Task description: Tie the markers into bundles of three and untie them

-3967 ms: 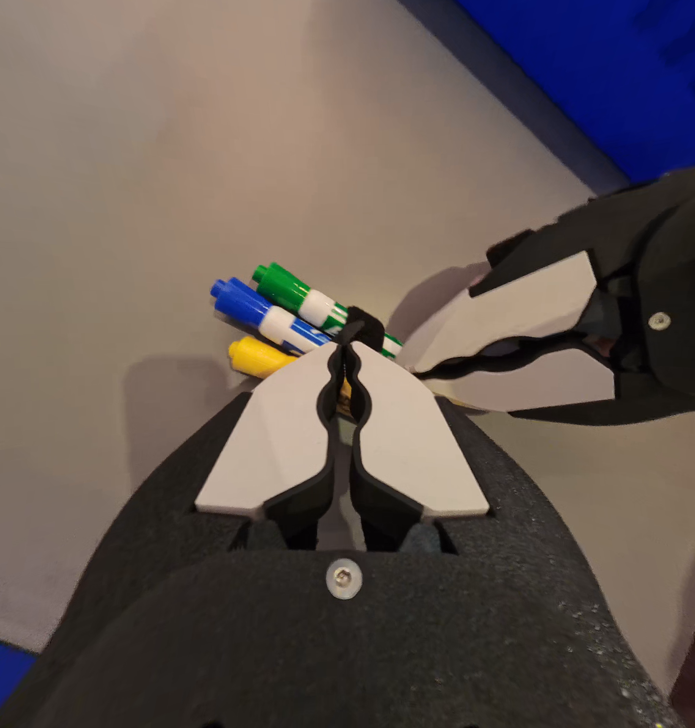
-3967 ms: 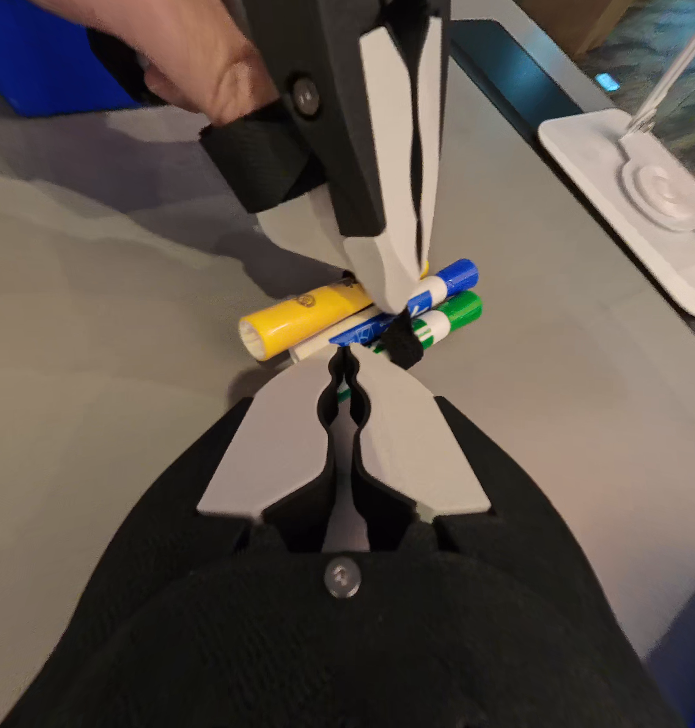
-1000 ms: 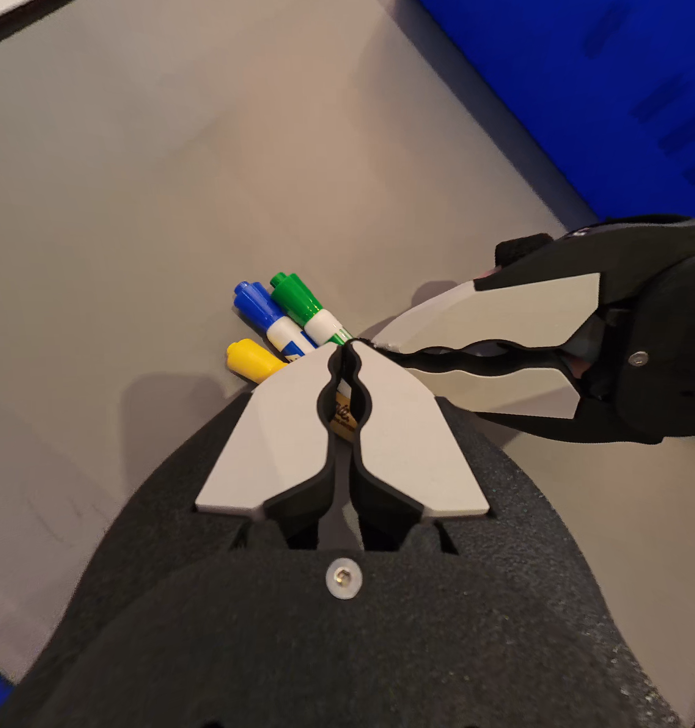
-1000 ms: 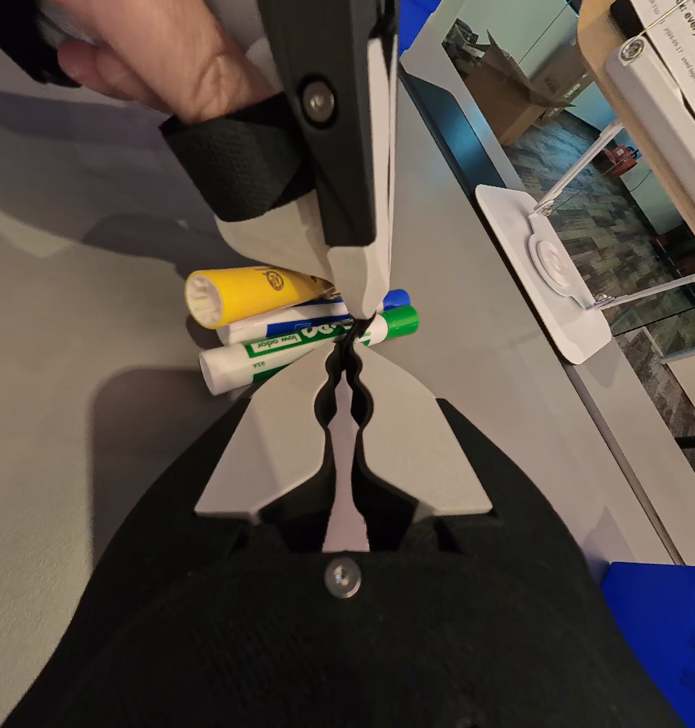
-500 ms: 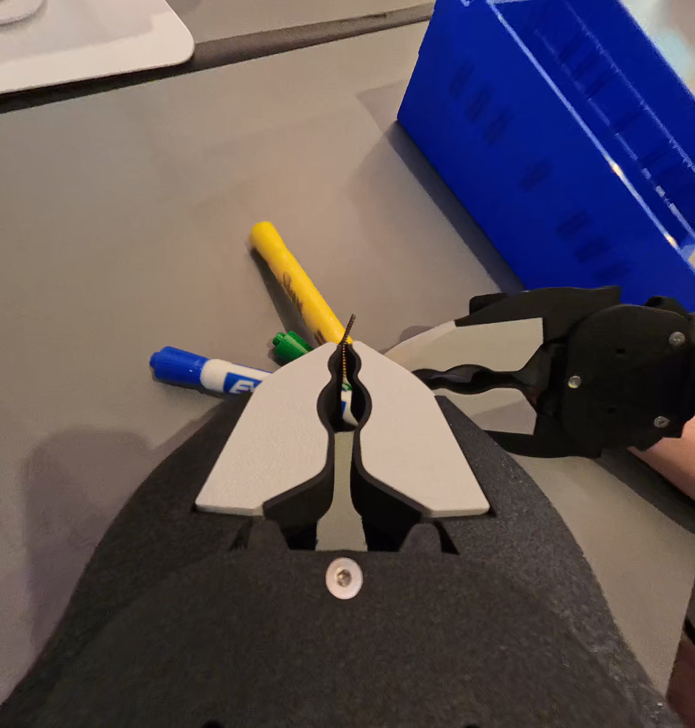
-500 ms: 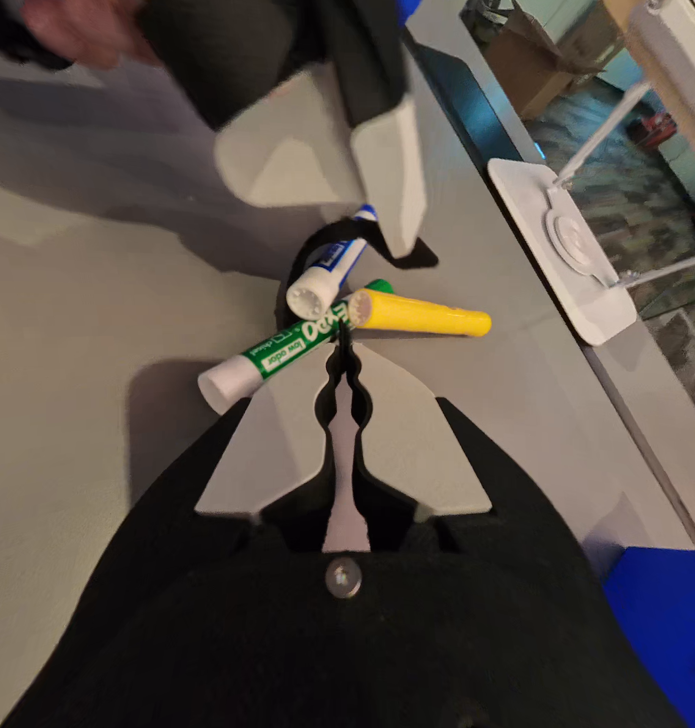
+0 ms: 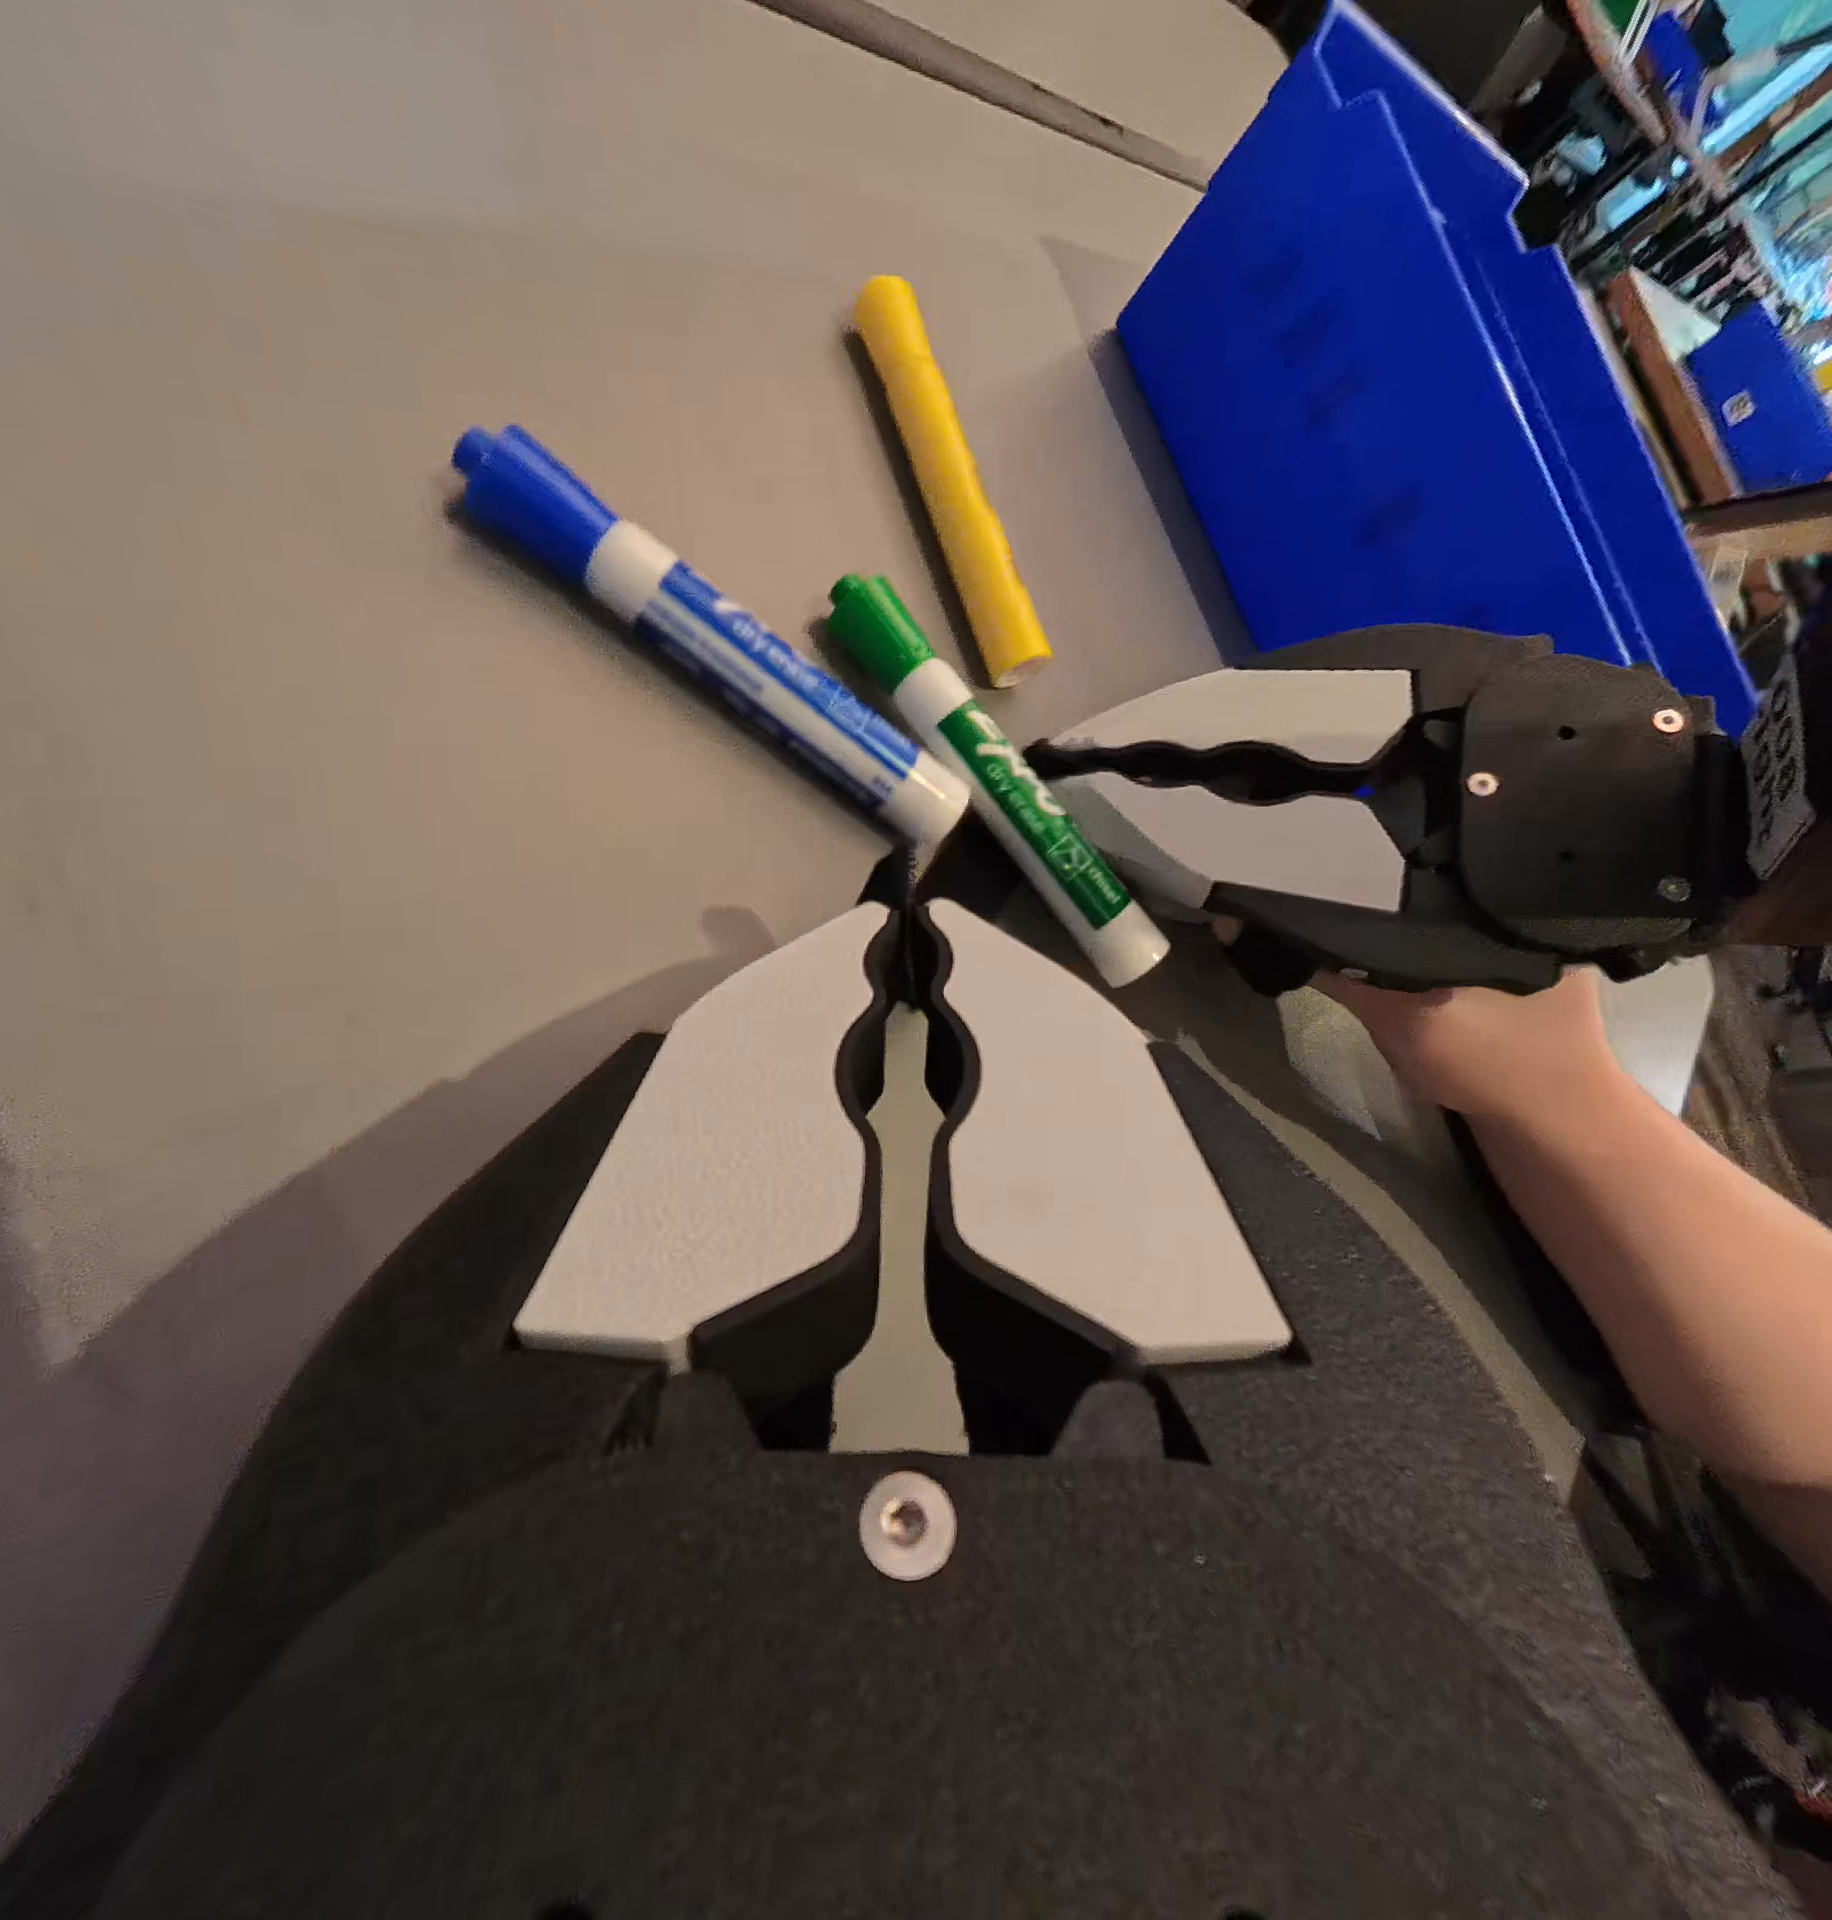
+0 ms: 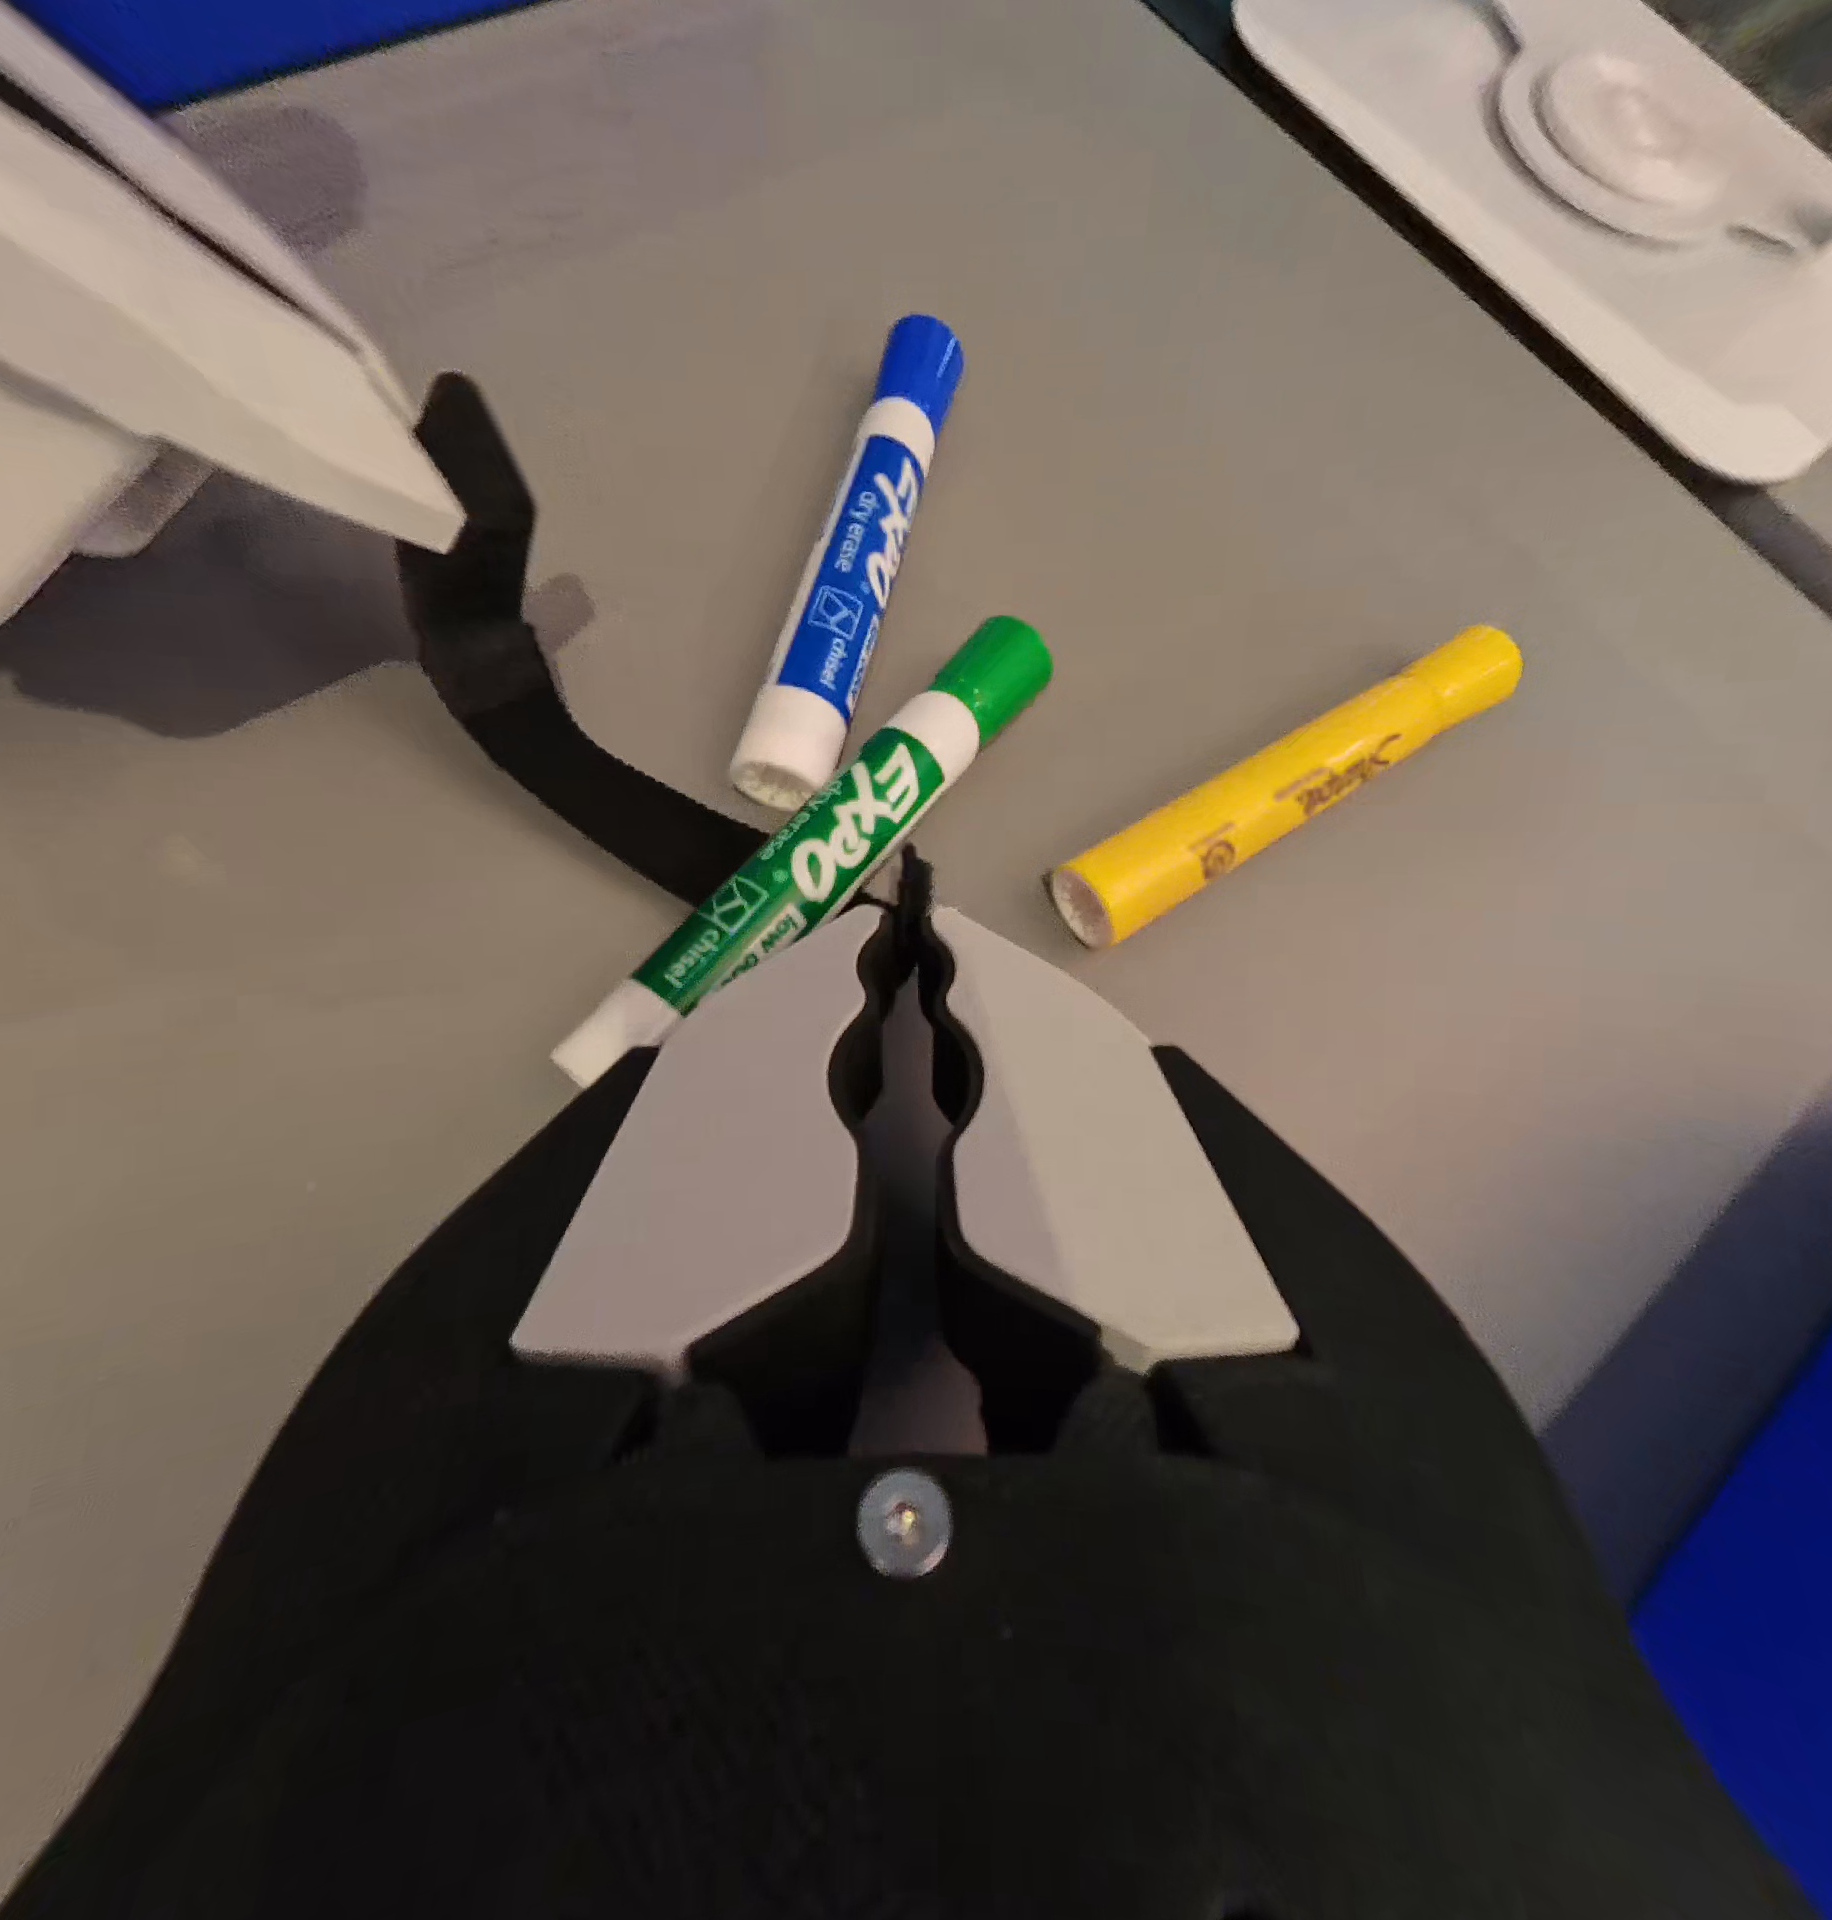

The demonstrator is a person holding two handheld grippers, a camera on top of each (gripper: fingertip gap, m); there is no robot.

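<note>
Three markers lie loose and spread apart on the grey table: blue [image 7: 704,634] [image 8: 850,561], green [image 7: 995,779] [image 8: 860,831] and yellow [image 7: 948,478] [image 8: 1296,779]. A black strap [image 8: 538,717] hangs open between the two grippers, and the green marker lies across it. My left gripper [image 7: 907,914] is shut on one strap end; it also shows at the upper left of the right wrist view [image 8: 434,520]. My right gripper [image 8: 907,914] is shut on the other end, and shows in the left wrist view [image 7: 1037,758] just right of the green marker.
A blue bin [image 7: 1411,416] stands close behind the yellow marker and also shows in the right wrist view [image 8: 1774,1507]. A white stand base [image 8: 1618,208] sits at the table's far edge. A person's forearm [image 7: 1670,1299] holds the right gripper. There is about 9 cm between the tips of the two grippers.
The strap has come open from around the bundle. The three markers have dropped and rolled apart on the table. Both grippers have drawn apart, each keeping an end of the strap.
</note>
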